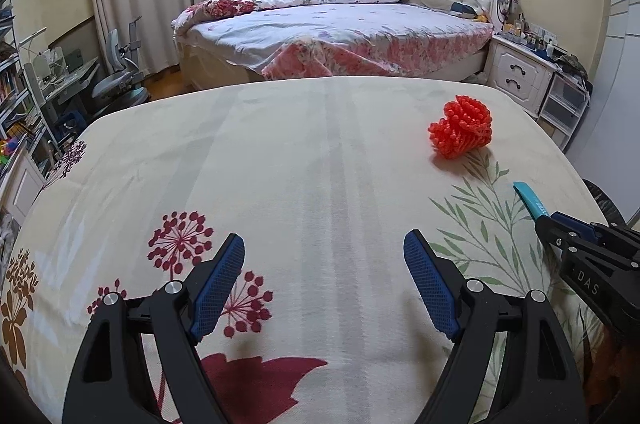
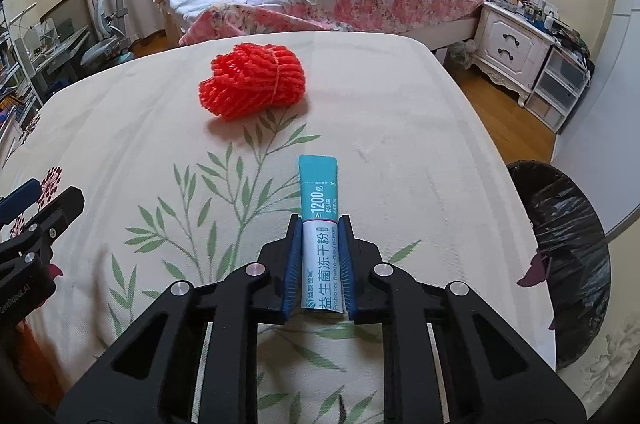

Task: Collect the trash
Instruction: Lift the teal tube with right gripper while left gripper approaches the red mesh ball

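Left view: my left fingers (image 1: 324, 284) stand wide and empty; the red foam-net wad (image 1: 460, 130) lies ahead-right on the cloth-covered desk (image 1: 280, 164).

Right view: my right fingers (image 2: 320, 264) clamp the teal-and-white powder sachet (image 2: 319, 200), pointing straight ahead; the black-lined bin (image 2: 560, 248) sits right.

Soft, even indoor light, warm cast, both views sharp. Faint shadow under the red mesh bundle (image 2: 253, 78); glare on the black bin liner (image 2: 560, 220). Strong fisheye bending, dark vignette at corners.

Cloth (image 1: 320, 152) bare ahead; red foam net (image 1: 460, 128) only obstacle; bin (image 2: 568, 244) off right edge.
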